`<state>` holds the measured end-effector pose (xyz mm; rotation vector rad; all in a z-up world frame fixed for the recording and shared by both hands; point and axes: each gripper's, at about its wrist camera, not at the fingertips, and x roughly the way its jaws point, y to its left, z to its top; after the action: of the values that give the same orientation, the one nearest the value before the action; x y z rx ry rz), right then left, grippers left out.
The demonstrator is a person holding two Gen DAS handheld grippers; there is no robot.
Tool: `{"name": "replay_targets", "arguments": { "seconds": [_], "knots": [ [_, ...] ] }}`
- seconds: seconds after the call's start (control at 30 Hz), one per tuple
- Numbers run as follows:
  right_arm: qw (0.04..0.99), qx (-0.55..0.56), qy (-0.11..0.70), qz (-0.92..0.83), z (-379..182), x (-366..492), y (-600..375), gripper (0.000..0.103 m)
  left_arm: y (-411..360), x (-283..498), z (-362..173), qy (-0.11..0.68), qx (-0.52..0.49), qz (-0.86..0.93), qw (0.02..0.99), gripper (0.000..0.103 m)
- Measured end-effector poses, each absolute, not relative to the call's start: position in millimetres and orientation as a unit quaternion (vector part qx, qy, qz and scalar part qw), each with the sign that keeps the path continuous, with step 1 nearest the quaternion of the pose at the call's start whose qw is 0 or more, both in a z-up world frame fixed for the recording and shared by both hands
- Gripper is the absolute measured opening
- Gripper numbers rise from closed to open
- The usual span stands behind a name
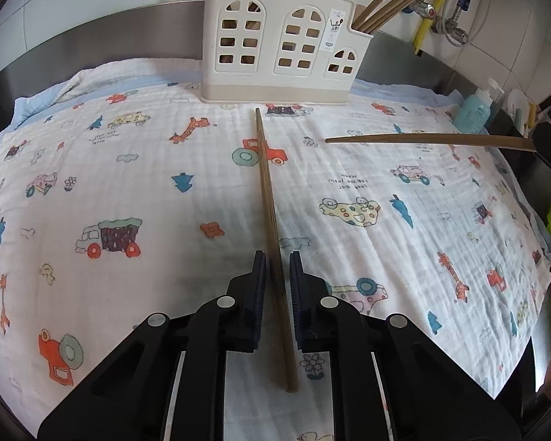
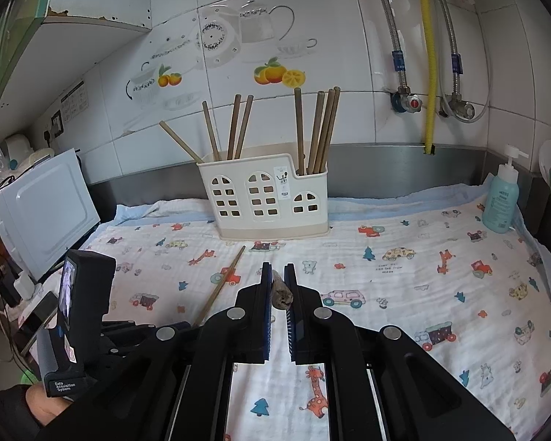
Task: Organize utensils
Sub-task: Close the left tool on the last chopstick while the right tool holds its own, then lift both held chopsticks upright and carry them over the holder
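chopsticks are being sorted on a table covered by a cartoon-print cloth (image 1: 128, 183). the left tool (image 1: 277, 286) is straddling one chopstick (image 1: 270, 220) that is lying on the cloth, pointing toward the cream holder (image 1: 283, 51); its pads are sitting slightly apart on either side of the stick, and whether they are actually pinching it cannot be told. the right tool (image 2: 278, 286) is clamping a second chopstick (image 2: 281, 292) between its pads, the stick's blunt end facing the camera; in the left view that stick (image 1: 429, 139) is hovering over the cloth. the holder (image 2: 264, 194) is standing at the back of the cloth with more chopsticks (image 2: 319, 128) upright inside. a blue soap bottle (image 2: 501, 198) is standing at the right edge
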<state>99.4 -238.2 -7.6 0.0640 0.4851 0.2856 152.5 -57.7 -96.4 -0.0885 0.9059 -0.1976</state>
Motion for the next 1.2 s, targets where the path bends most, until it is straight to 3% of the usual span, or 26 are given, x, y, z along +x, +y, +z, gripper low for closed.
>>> {"name": "replay_targets", "arguments": {
  "seconds": [0.4, 0.8, 1.2],
  "knots": [
    [0.962, 0.029, 0.234, 0.141, -3, 99, -238, 0.007, -54, 163, -88, 0.457, -0.041, -0.1, 0.883, 0.006],
    [0.965, 0.014, 0.221, 0.139, 8, 96, -233, 0.007, -39, 156, -35, 0.384, -0.029, -0.102, 0.917, 0.005],
    [0.941, 0.008, 0.304, 0.147, -48, 88, -241, 0.007, -33, 156, -13, 0.354, -0.031, -0.104, 0.929, 0.005]
  ]
}}
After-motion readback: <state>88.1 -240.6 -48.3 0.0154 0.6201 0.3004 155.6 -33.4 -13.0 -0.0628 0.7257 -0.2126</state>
